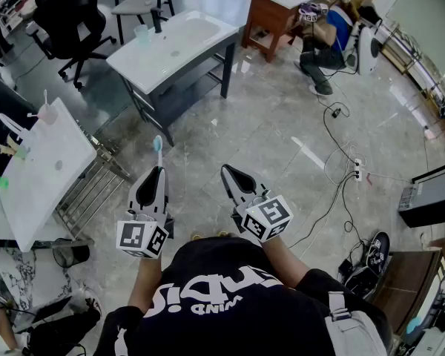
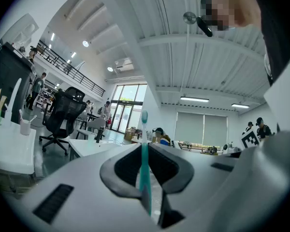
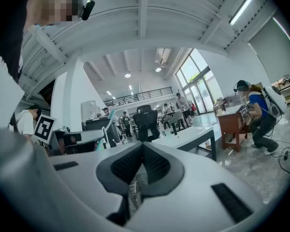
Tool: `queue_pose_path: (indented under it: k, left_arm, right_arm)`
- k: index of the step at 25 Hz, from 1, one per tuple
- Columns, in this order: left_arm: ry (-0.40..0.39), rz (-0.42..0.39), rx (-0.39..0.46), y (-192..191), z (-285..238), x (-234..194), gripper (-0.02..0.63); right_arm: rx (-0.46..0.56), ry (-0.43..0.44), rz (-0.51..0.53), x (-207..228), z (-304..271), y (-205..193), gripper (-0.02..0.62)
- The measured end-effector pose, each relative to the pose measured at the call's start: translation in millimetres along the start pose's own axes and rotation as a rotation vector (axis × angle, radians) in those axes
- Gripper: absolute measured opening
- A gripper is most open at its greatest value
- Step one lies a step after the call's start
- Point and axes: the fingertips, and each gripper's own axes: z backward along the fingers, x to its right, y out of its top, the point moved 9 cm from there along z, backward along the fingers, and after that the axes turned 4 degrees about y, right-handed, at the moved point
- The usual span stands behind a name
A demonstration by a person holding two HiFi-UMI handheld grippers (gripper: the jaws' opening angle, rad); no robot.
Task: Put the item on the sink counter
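Observation:
My left gripper [image 1: 158, 170] is shut on a teal toothbrush [image 1: 158, 150], whose white bristle head sticks up past the jaw tips. In the left gripper view the toothbrush [image 2: 144, 144] stands upright, pinched between the dark pads of that gripper [image 2: 144, 151]. My right gripper [image 1: 228, 170] is held beside it, shut with nothing in it; the right gripper view shows this gripper [image 3: 142, 146] with its jaws meeting. Both hang over the floor. A white sink counter [image 1: 41, 165] lies to the left. A second one [image 1: 170, 47] stands ahead.
The left counter carries a cup with brushes [image 1: 47, 112] and rests on a metal rack [image 1: 96, 184]. On the far counter are a cup [image 1: 142, 34] and a black faucet [image 1: 156, 21]. An office chair [image 1: 67, 13], a crouching person [image 1: 326, 32] and floor cables [image 1: 341, 162] are around.

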Motion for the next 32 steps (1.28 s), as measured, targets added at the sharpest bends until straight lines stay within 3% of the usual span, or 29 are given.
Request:
queue_pose_path:
  k: [10, 18, 32]
  left_arm:
    - [-0.023, 0.026, -0.013, 0, 5, -22, 0.057]
    - [-0.062, 0.038, -0.008, 0, -3, -33, 0.057]
    - [-0.096, 0.020, -0.006, 1, -78, -57, 0.057]
  right_arm:
    - [0.029, -0.010, -0.006, -15, -12, -4, 0.018]
    - [0.036, -0.065, -0.001, -17, -8, -12, 0.018]
    - [0.027, -0.078, -0.010, 41, -58, -4, 0.018]
